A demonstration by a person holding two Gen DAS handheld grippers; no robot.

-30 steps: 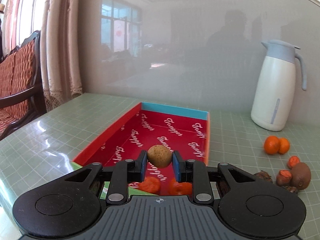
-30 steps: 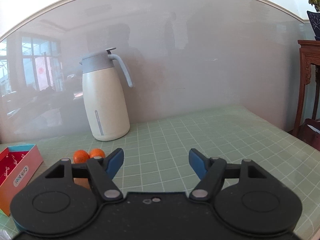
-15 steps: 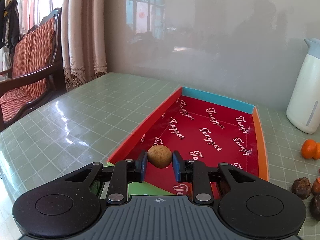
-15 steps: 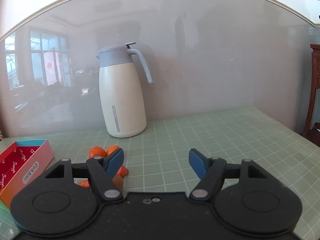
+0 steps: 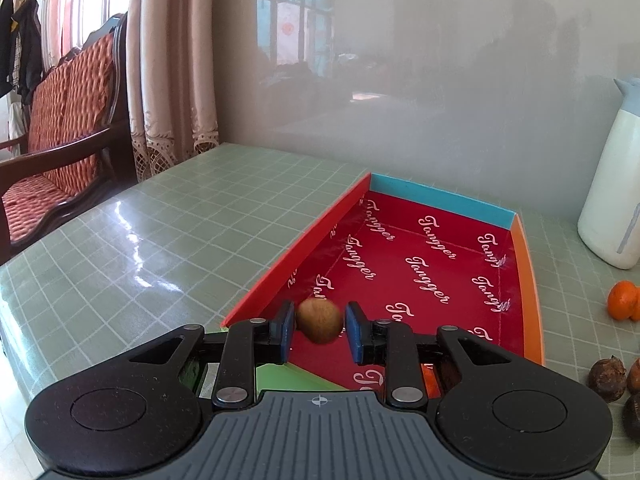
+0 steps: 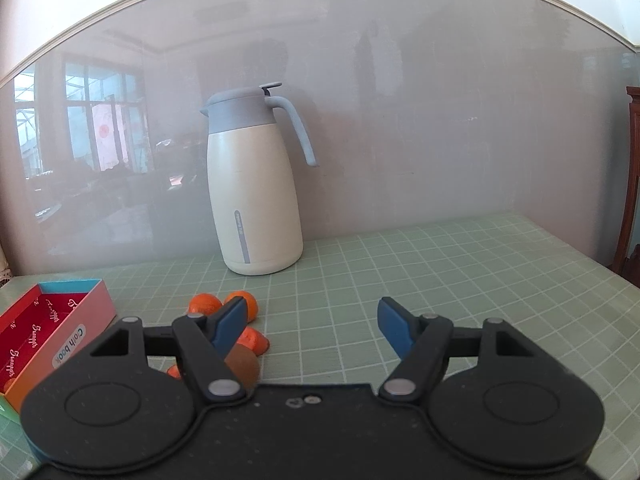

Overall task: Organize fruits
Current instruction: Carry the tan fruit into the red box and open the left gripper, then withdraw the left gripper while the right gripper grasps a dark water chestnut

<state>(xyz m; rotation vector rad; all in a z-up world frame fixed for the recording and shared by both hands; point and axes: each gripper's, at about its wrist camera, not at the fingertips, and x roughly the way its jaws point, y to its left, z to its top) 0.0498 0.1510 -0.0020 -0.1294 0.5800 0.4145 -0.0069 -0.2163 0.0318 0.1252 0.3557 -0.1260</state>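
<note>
My left gripper has its jaws a little apart around a small round brown fruit, blurred, with a slight gap at each pad, above the near left corner of the red-lined box. An orange fruit in the box shows behind the right finger. My right gripper is open and empty above the table. Under its left finger lie small oranges, an orange piece and a brown fruit. The box's end shows at the left.
A cream jug with a grey lid stands against the back wall, also at the right edge of the left wrist view. Loose oranges and brown fruits lie right of the box. A wooden chair stands beyond the table's left edge.
The left gripper swung left over the box's near left corner and its jaws parted slightly off the brown fruit. The right gripper turned left, bringing the jug and loose fruits toward centre.
</note>
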